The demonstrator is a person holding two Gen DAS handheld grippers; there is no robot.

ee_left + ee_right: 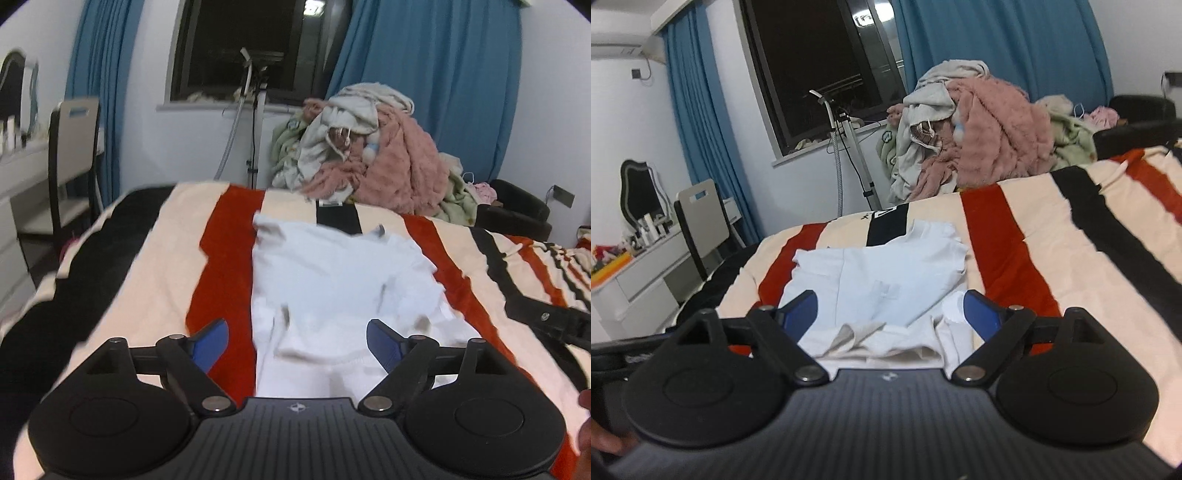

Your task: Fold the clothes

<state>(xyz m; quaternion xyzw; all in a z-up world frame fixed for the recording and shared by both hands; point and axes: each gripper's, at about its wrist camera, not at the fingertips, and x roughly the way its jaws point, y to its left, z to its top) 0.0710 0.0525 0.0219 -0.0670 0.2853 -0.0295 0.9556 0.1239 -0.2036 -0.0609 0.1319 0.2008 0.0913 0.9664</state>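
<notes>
A white garment [332, 273] lies partly folded on the striped bed cover [155, 266]; it also shows in the right wrist view [886, 273]. My left gripper [297, 339] is open, its blue-padded fingers spread just above the garment's near edge, holding nothing. My right gripper [890, 314] is open too, fingers spread over the garment's rumpled near hem, holding nothing. The right gripper's black body shows at the right edge of the left wrist view [546, 317].
A heap of clothes and a pink fleece [376, 147] sits beyond the bed's far end, also in the right wrist view [979, 136]. A garment steamer stand [255, 110] stands by the window. A chair [74, 147] and white dresser [646, 266] are at left.
</notes>
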